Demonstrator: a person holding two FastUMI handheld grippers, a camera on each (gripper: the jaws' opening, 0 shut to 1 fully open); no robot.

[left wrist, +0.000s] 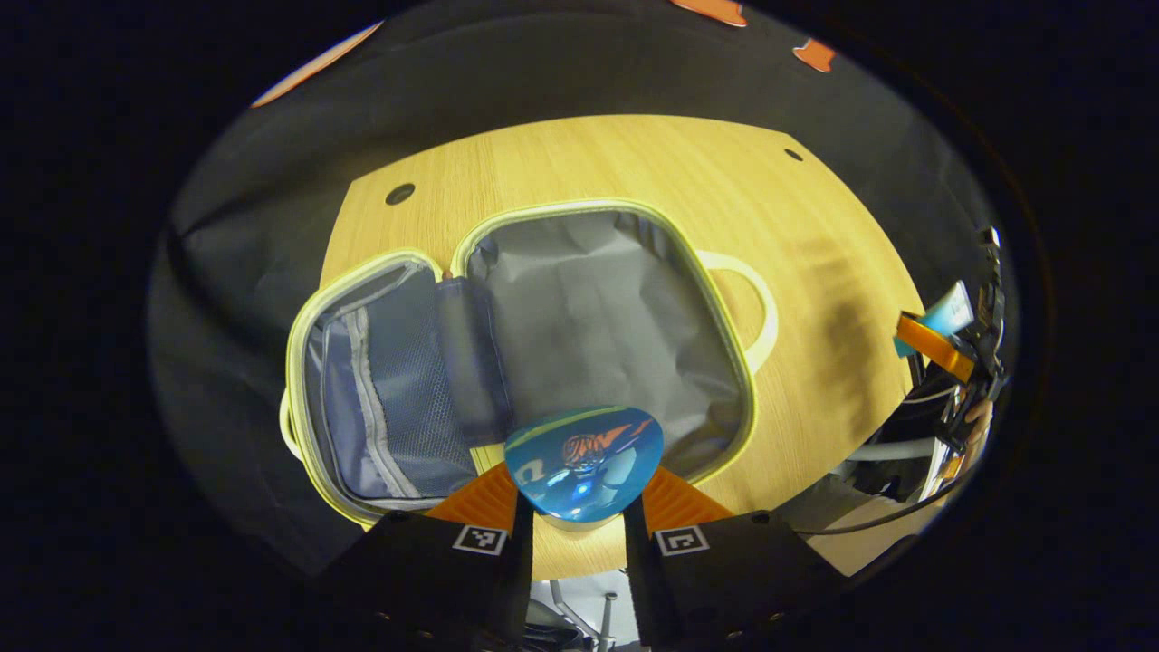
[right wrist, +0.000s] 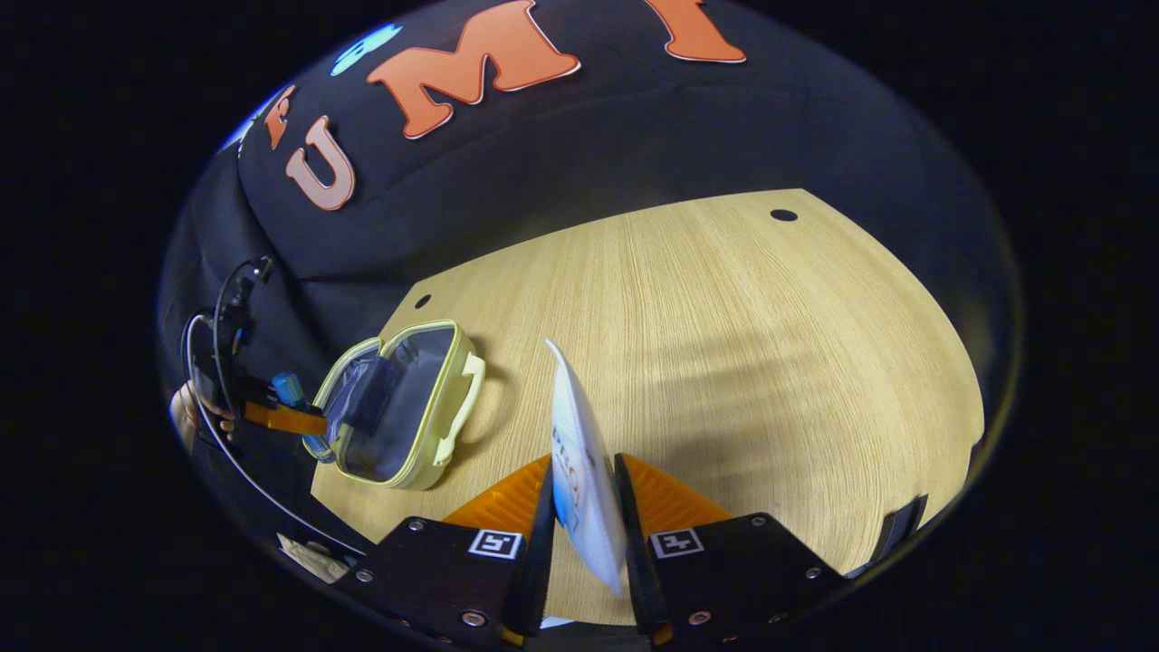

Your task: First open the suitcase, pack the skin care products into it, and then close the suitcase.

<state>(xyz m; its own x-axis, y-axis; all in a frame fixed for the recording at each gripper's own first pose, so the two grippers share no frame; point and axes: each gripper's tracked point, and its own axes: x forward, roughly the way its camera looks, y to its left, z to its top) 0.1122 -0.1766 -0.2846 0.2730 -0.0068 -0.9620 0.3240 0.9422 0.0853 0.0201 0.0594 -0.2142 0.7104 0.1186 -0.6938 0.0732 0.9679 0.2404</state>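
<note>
Black cloth backs the pale wooden counter [left wrist: 634,163] on which I see the small pale-yellow suitcase with grey lining [left wrist: 579,299] lying wide open, its mesh-pocket lid half to the left and its deeper half to the right, a handle on the right side. My left tongs [left wrist: 570,534] sit low over its near edge, closed narrow on a glossy blue rounded skin care packet [left wrist: 584,462]; both orange fingers press its sides, and its lower end is hidden between them. From the right gripper view, the suitcase [right wrist: 398,407] lies well to the left, with the left tongs [right wrist: 281,418] at its near edge. My right tongs [right wrist: 584,534] pinch a thin white skin care sachet [right wrist: 579,471], seen edge-on and upright; its print is too skewed to make out.
</note>
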